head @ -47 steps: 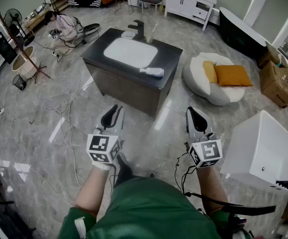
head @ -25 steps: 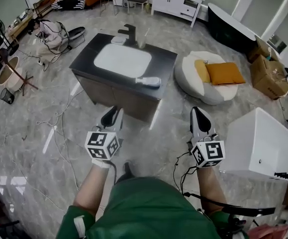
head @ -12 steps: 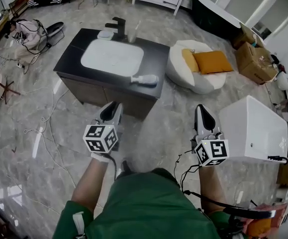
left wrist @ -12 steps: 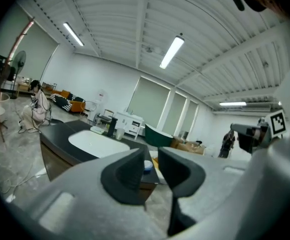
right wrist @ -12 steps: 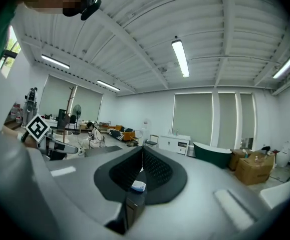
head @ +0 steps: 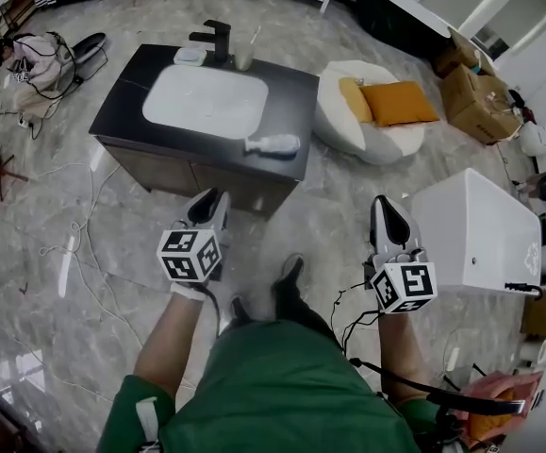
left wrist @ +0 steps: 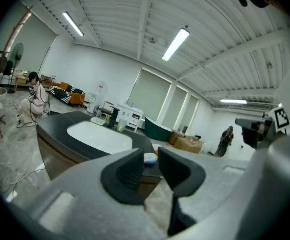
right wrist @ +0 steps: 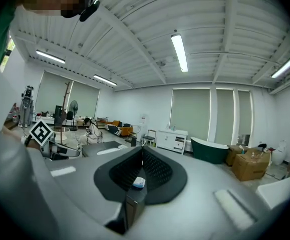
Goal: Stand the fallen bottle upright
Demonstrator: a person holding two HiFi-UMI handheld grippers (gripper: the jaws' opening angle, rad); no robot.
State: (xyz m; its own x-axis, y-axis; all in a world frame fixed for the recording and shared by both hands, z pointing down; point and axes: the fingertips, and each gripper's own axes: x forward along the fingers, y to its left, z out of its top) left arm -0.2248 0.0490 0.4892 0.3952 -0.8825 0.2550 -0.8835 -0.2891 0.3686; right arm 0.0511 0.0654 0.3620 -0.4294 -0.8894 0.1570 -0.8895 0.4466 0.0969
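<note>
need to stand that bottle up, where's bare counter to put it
Bare dark counter lies right of the sink, just behind the fallen bottle. Another bare strip runs along the sink's left side. The back edge is crowded with the faucet, soap dish and cup. The front strip looks narrow.

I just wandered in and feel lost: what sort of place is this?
Likely a bathroom-fittings showroom or test hall: a freestanding vanity with a white sink, a dark bathtub behind it, and cardboard boxes nearby.
</note>
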